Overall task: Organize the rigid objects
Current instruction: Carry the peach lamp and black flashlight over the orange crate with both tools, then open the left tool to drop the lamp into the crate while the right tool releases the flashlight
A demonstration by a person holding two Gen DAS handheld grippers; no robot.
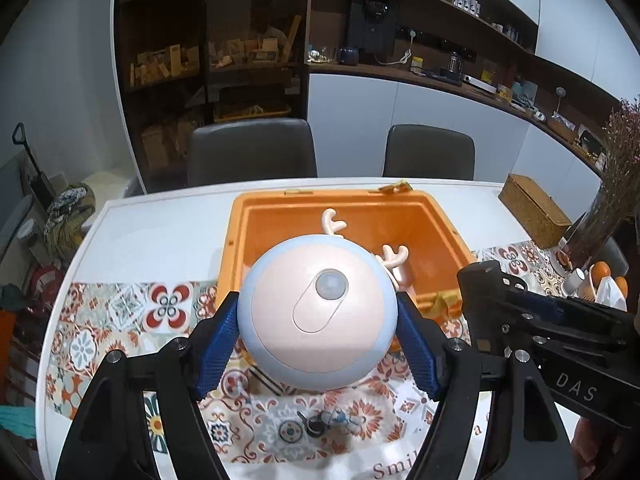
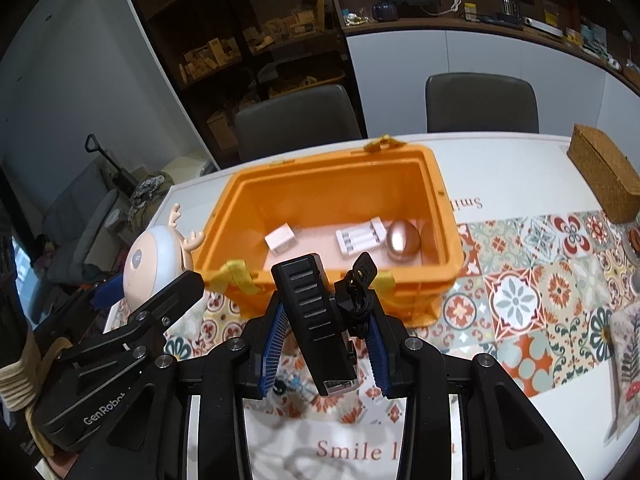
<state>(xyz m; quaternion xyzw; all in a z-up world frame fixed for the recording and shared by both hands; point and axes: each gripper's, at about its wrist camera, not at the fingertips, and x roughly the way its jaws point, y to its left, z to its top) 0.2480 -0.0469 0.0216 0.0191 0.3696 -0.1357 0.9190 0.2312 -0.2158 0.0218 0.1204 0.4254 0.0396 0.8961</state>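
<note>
My left gripper (image 1: 318,332) is shut on a round pale blue and pink deer-antler night light (image 1: 316,312), held above the table just in front of the orange crate (image 1: 436,208). The light also shows in the right wrist view (image 2: 154,268) left of the crate (image 2: 436,184). My right gripper (image 2: 326,344) is shut on a black slotted device with a cable (image 2: 316,316), held in front of the crate's near wall. Inside the crate lie a white charger (image 2: 280,240), a white battery holder (image 2: 360,240) and a copper egg-shaped object (image 2: 404,242).
A patterned tile runner (image 2: 520,292) covers the white table. A small keyring item (image 1: 320,426) lies on it under the left gripper. A wicker box (image 2: 604,176) stands at the far right. Two grey chairs (image 1: 252,152) stand behind the table. Oranges and a vase (image 1: 600,272) are at right.
</note>
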